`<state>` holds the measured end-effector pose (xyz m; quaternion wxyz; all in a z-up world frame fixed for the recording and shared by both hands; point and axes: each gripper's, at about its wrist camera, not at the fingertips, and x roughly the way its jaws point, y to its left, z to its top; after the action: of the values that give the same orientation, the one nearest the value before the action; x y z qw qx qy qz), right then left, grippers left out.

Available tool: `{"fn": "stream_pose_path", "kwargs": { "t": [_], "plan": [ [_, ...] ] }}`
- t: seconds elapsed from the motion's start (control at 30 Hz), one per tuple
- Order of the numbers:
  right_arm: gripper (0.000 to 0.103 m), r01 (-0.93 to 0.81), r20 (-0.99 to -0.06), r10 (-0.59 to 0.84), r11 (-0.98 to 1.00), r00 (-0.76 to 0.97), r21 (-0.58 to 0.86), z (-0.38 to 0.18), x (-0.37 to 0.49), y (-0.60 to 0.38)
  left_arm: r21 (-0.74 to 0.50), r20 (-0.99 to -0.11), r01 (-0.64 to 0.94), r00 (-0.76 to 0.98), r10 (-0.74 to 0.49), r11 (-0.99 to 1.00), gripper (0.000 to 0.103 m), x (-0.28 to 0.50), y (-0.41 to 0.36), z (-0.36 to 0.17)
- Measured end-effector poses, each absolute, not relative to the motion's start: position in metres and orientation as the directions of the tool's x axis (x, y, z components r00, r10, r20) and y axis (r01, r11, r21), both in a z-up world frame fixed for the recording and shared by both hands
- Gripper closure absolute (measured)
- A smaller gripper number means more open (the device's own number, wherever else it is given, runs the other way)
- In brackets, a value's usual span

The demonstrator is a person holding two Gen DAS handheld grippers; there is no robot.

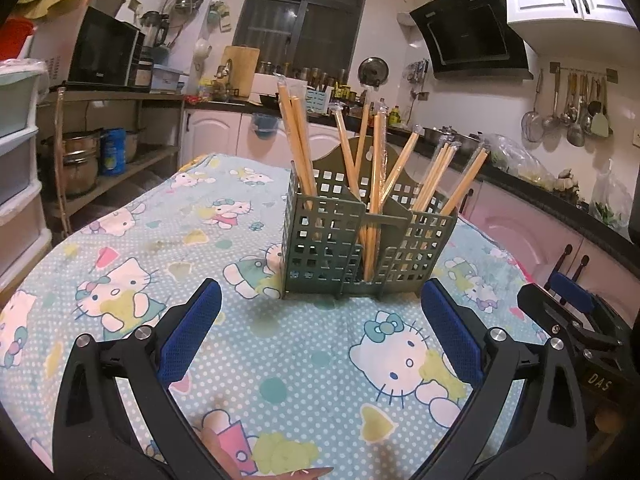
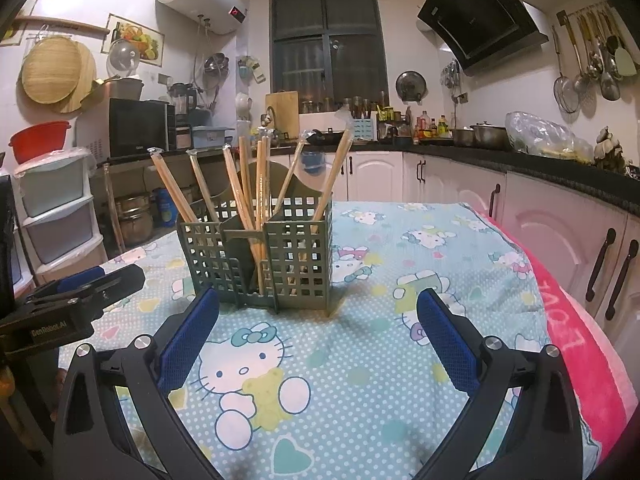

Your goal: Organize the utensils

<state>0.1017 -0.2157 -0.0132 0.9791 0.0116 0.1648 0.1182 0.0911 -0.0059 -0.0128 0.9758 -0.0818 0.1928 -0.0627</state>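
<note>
A green perforated utensil holder (image 1: pixel 360 240) stands upright on the table, also in the right wrist view (image 2: pixel 260 256). Several wrapped wooden chopstick pairs (image 1: pixel 298 148) stand in its compartments, leaning outward (image 2: pixel 240 184). My left gripper (image 1: pixel 320 312) is open and empty, just in front of the holder. My right gripper (image 2: pixel 318 312) is open and empty, in front and to the right of the holder. The right gripper also shows at the right edge of the left wrist view (image 1: pixel 568 316), and the left gripper at the left edge of the right wrist view (image 2: pixel 80 292).
The table carries a light blue Hello Kitty cloth (image 1: pixel 160 280) with a pink towel edge (image 2: pixel 572 320) on the right. Kitchen counters and cabinets (image 2: pixel 520 184) run behind and to the right. A shelf with a microwave (image 1: pixel 104 60) and plastic drawers (image 2: pixel 56 208) stand left.
</note>
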Motion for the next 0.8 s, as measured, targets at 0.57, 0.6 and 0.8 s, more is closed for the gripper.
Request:
{"fn": "stream_pose_path", "kwargs": {
  "t": [0.57, 0.6, 0.8],
  "plan": [
    [0.007, -0.233, -0.323, 0.242, 0.97, 0.915, 0.066, -0.0148, 0.0995, -0.2165, -0.18, -0.363, 0.08, 0.921, -0.142, 0.98, 0.012, 0.0882, -0.0036, -0.0113],
    [0.007, -0.234, -0.325, 0.242, 0.97, 0.914, 0.066, -0.0151, 0.1, -0.2163, -0.18, -0.362, 0.08, 0.921, -0.142, 0.98, 0.012, 0.0883, -0.0036, -0.0109],
    [0.007, -0.232, -0.325, 0.241, 0.97, 0.914, 0.067, -0.0151, 0.0997, -0.2163, -0.18, -0.36, 0.08, 0.922, -0.141, 0.98, 0.012, 0.0876, -0.0036, -0.0101]
  ]
}}
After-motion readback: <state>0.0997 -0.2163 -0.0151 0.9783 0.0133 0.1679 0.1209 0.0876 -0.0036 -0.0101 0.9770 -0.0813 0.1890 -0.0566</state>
